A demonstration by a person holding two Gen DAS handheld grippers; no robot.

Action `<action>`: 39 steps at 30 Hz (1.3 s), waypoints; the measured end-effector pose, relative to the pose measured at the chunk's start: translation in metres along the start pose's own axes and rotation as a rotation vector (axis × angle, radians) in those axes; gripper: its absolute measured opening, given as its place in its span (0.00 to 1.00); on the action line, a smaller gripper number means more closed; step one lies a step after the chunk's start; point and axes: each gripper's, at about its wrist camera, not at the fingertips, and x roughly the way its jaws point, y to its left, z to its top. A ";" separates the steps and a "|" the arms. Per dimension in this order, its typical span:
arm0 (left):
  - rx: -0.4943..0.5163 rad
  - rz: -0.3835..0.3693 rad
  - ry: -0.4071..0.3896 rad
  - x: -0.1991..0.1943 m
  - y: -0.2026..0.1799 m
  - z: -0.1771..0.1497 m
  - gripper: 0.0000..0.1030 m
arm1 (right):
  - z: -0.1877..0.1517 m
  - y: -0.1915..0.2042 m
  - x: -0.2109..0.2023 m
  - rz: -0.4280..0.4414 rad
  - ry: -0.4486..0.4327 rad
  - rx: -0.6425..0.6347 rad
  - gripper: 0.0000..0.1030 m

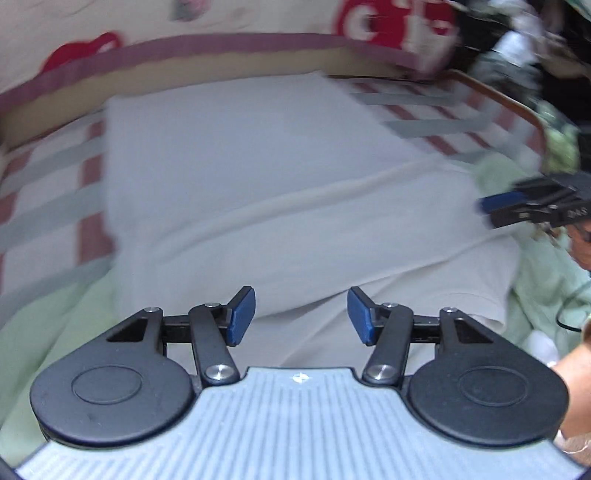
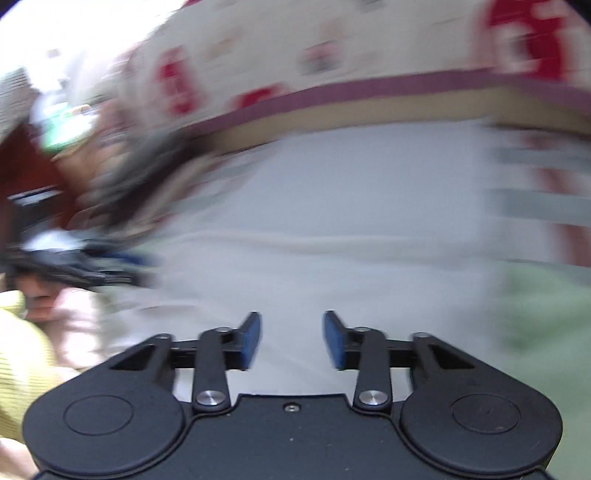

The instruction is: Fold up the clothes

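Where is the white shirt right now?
The white shirt lies folded on the striped sheet, in the middle of both wrist views, just ahead of both open grippers, with a light green cloth at its near edge.

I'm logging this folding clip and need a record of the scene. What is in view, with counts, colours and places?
shirt: one, pale grey-white, lying folded in the middle, below both grippers
striped cloth: one, white with red and grey stripes, under the shirt
green cloth: one, pale green, around the shirt's near edges
patterned cloth: one, cream with red prints, along the far side
clutter: count unclear, dark and blurred, far right corner
left gripper: one, black with blue pads, jaws open and empty
right gripper: one, black with blue pads, jaws open and empty
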 end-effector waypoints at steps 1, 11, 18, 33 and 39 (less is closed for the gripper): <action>0.017 -0.014 0.018 0.011 -0.006 0.001 0.55 | 0.006 0.006 0.015 0.036 0.022 -0.020 0.36; -0.052 -0.098 0.216 0.047 0.007 -0.008 0.06 | 0.034 0.067 0.108 0.191 0.206 -0.291 0.39; -0.067 -0.069 0.217 0.026 0.002 -0.013 0.07 | 0.021 0.070 0.147 0.084 0.423 -0.343 0.51; -0.662 0.184 0.216 -0.015 0.139 -0.044 0.61 | 0.002 -0.063 -0.068 -0.212 0.033 0.283 0.59; -0.573 0.168 0.210 0.016 0.127 -0.029 0.60 | -0.037 -0.087 -0.081 -0.411 0.018 0.336 0.59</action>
